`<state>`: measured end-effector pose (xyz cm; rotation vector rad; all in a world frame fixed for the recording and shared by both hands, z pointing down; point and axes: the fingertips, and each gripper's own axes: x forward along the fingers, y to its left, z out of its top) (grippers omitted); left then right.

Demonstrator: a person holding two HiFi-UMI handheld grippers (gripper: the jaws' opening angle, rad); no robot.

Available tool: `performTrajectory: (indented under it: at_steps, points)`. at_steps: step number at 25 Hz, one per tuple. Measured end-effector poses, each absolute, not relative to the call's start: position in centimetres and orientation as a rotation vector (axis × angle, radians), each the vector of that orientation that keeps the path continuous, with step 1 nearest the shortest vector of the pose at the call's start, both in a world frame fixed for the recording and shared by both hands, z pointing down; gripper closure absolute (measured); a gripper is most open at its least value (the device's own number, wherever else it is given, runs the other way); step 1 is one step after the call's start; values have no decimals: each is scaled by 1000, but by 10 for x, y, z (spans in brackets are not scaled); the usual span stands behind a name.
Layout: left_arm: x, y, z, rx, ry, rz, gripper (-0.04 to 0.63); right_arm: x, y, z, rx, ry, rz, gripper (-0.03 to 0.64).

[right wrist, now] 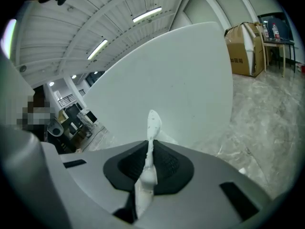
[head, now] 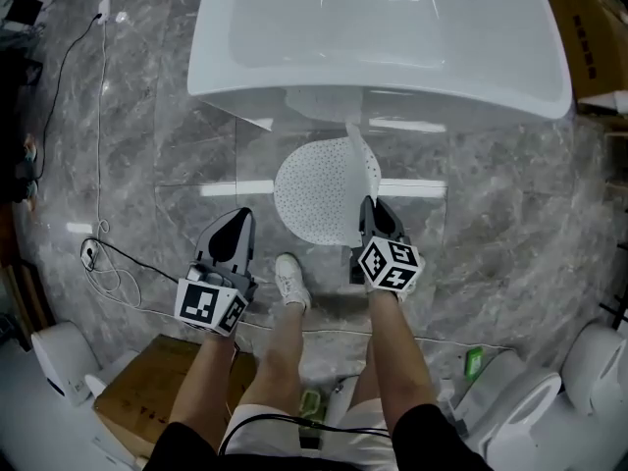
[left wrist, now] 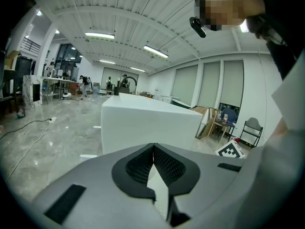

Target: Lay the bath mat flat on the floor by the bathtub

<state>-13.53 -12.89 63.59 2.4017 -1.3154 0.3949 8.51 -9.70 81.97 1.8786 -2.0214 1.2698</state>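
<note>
White bath mat (head: pixel 314 196), pinched in right claw (head: pixel 375 222), stands edgewise toward bathtub (head: pixel 383 37).

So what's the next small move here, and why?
Probably bring the left gripper over to the free left edge of the bath mat. Only the right gripper pinches it, its far right part curls up near the bathtub, and the left one is shut on nothing.
</note>
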Motion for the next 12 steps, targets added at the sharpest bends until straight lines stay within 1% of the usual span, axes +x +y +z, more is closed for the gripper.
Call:
performTrajectory:
  at_steps: [7, 12]
  points:
    - [-93, -131, 662, 2408, -1250, 448, 581, 155, -91, 854, 1951, -1904, 1279, 578]
    - [-57, -134, 672, 2412, -1226, 479, 580, 209, -73, 884, 2026, -1765, 1362, 578]
